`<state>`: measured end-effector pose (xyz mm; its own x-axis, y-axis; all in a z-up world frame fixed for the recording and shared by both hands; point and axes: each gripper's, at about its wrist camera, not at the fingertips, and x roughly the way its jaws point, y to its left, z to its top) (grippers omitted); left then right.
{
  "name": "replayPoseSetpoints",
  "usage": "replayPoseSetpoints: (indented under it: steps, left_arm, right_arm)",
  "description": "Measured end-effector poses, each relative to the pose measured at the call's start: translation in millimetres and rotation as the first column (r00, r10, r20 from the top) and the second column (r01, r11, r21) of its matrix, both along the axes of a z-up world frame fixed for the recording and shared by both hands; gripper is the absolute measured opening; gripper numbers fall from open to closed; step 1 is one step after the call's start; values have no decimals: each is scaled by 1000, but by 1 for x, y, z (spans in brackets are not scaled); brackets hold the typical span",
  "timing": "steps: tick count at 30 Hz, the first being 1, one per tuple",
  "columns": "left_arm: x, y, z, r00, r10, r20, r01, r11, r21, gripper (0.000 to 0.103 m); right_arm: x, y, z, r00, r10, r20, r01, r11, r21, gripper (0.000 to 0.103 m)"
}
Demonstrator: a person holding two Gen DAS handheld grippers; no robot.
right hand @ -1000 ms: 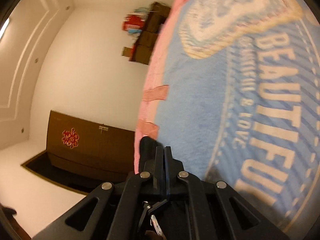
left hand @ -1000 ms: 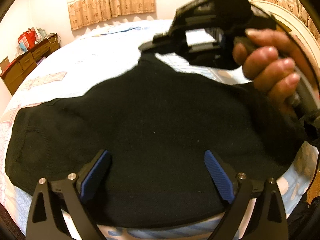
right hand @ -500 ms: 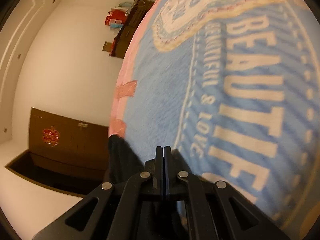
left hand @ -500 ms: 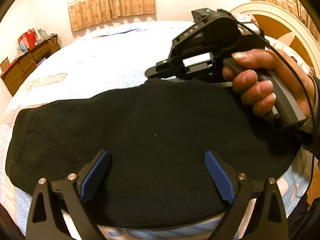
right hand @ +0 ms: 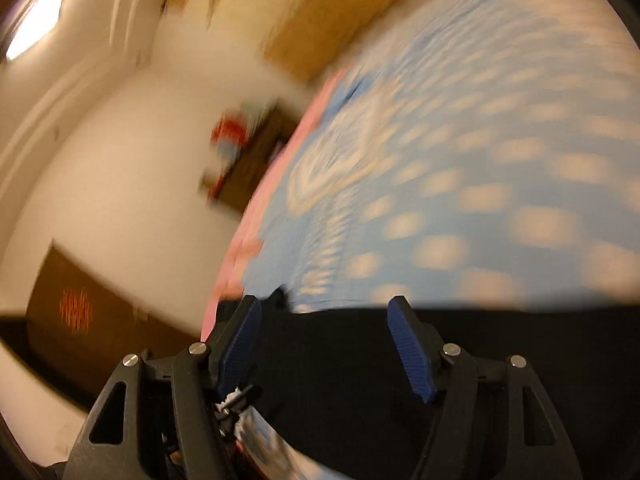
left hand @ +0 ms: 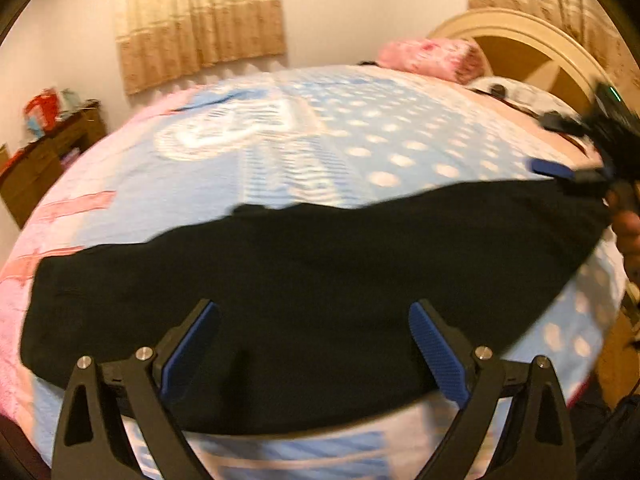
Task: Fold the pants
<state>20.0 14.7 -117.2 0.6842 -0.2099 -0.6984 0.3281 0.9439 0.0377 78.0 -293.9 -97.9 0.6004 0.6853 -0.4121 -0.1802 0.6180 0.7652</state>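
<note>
We see the bed (left hand: 280,152) under a blue spotted cover with pink along its left edge. The pants (left hand: 320,280) lie flat as a black band across the near part of the bed, running from the left edge almost to the right edge, their long upper border parallel to the near edge.

Our left tongs (left hand: 314,350) hang over the middle of the pants with the blue pads (left hand: 188,354) wide apart; they are released, and nothing sits between the pads but the cloth lying below.

At the right end of the pants, our right tongs (left hand: 560,170) show at the right rim of the left wrist view, blurred, with a hand (left hand: 628,232) behind them. In the right wrist view the right tongs (right hand: 326,346) stand released above the black cloth; their jaws have just been opening, and no cloth is pinched between the pads.

Past the far left corner stands a dresser (left hand: 40,156), with curtains (left hand: 200,20) on the far wall. A pink pillow (left hand: 432,58) lies at the far right corner before the headboard (left hand: 532,36).
</note>
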Motion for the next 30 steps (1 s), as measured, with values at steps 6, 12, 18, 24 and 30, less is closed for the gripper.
replayPoseSetpoints:
  steps: [6, 12, 18, 24, 30]
  left_arm:
    - [-2, -62, 15, 992, -118, 34, 117, 992, 47, 98]
    - [12, -112, 17, 986, -165, 12, 164, 986, 31, 98]
    - [19, -139, 10, 985, -172, -11, 172, 985, 13, 98]
    - [26, -150, -13, 984, -166, -68, 168, 986, 20, 98]
    - [24, -152, -19, 984, -168, -54, 169, 985, 17, 100]
  right_arm:
    - [-150, -170, -33, 872, -488, -22, 489, 871, 51, 67]
    - [-226, -248, -60, 742, -668, -45, 670, 738, 80, 67]
    - [-216, -258, -80, 770, -638, -3, 630, 759, 162, 67]
    - [-196, -245, -91, 777, -629, 24, 619, 770, 154, 67]
    - [-192, -241, -86, 771, -633, 77, 621, 773, 134, 58]
